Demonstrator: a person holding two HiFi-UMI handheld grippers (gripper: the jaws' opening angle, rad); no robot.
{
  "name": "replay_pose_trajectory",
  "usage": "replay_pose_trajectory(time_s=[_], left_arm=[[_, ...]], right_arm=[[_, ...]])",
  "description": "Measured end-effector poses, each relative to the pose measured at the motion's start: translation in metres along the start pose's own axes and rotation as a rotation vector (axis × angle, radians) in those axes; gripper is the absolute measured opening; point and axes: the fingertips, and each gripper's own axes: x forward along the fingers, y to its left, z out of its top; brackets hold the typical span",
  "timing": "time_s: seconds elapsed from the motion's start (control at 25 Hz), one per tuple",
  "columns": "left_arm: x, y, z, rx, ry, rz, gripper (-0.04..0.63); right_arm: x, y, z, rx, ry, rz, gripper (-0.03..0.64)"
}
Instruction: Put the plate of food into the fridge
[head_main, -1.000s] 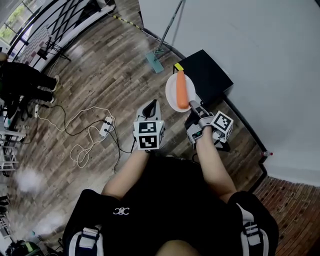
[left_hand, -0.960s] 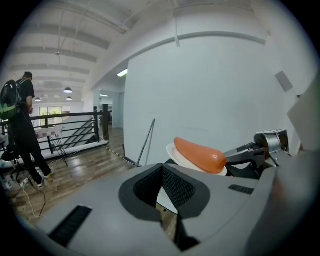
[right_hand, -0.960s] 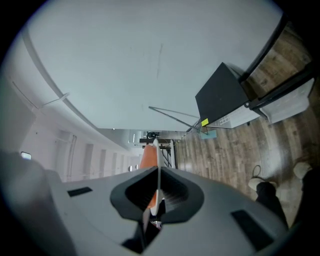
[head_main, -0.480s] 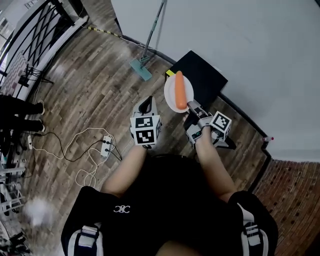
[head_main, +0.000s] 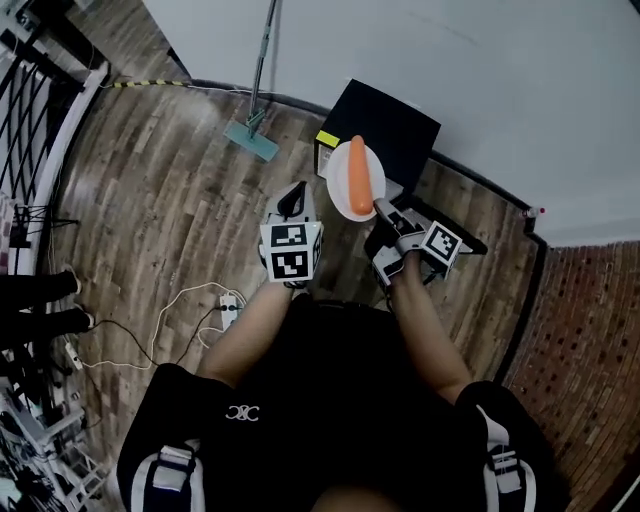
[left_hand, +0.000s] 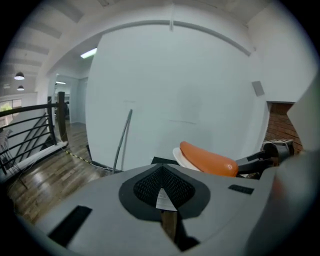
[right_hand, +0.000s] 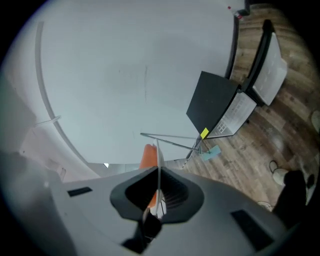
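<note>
A white plate (head_main: 345, 185) carries a long orange piece of food (head_main: 358, 178). My right gripper (head_main: 384, 211) is shut on the plate's near rim and holds it level above the floor. In the right gripper view the plate (right_hand: 158, 167) shows edge-on between the jaws, with the food (right_hand: 147, 156) behind it. The black mini fridge (head_main: 395, 125) stands against the white wall just beyond the plate; the fridge (right_hand: 214, 106) shows a pale inside in the right gripper view. My left gripper (head_main: 293, 203) is shut and empty, left of the plate. From it I see the food (left_hand: 207, 159).
A mop (head_main: 252, 138) leans on the wall left of the fridge. A power strip (head_main: 233, 303) with cables lies on the wood floor at the left. A person's legs (head_main: 40, 302) stand at the far left. A brick wall (head_main: 590, 330) lies to the right.
The view has swung toward the wall, and the fridge now lies straight beyond the plate. Both grippers keep their pose, and the plate stays in the right one.
</note>
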Motion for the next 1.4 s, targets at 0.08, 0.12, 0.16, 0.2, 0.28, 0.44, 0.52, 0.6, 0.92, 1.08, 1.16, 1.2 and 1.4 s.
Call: replay_pose_trajectory(time_s=[0.08,0.12,0.16,0.2,0.28,0.44,0.52,0.6,0.92,1.08,1.16,1.2,1.4], left_arm=[[0.008,0.000,-0.010,0.009,0.022,-0.057,-0.002],[0.013,0.000,-0.017,0.015,0.035,-0.086,-0.002],[0.019,-0.001,-0.024,0.022,0.048,-0.114,-0.002],[0.025,-0.001,-0.032,0.029,0.063,-0.139,-0.002],[0.038,-0.002,-0.050,0.038,0.095,-0.176,-0.002],[0.068,-0.006,-0.086,0.043,0.129,-0.202,-0.002],[0.088,-0.004,-0.108,0.046,0.130,-0.196,-0.002],[0.110,0.002,-0.134,0.044,0.134,-0.186,-0.002],[0.212,0.033,-0.264,0.029,0.127,-0.119,-0.002],[0.271,0.043,-0.339,0.012,0.125,-0.109,-0.002],[0.294,0.042,-0.376,0.017,0.129,-0.117,-0.002],[0.305,0.041,-0.392,0.019,0.129,-0.121,-0.002],[0.370,0.043,-0.421,0.035,0.059,-0.145,-0.002]], right_arm=[[-0.006,-0.013,-0.001,0.018,-0.055,-0.004,0.026],[-0.009,-0.021,-0.001,0.027,-0.082,-0.008,0.026],[-0.011,-0.029,0.000,0.031,-0.107,-0.015,0.026],[-0.013,-0.038,0.002,0.031,-0.128,-0.026,0.026],[-0.013,-0.057,0.005,0.032,-0.158,-0.057,0.026],[-0.014,-0.110,0.012,0.073,-0.194,-0.106,0.026],[-0.005,-0.141,0.016,0.084,-0.195,-0.101,0.026],[0.010,-0.175,0.020,0.087,-0.186,-0.091,0.026],[0.087,-0.360,0.054,0.097,-0.162,-0.083,0.026],[0.132,-0.463,0.093,0.078,-0.195,-0.086,0.026],[0.152,-0.507,0.110,0.081,-0.220,-0.092,0.026],[0.162,-0.526,0.118,0.084,-0.233,-0.091,0.026],[0.218,-0.596,0.162,0.099,-0.316,-0.055,0.026]])
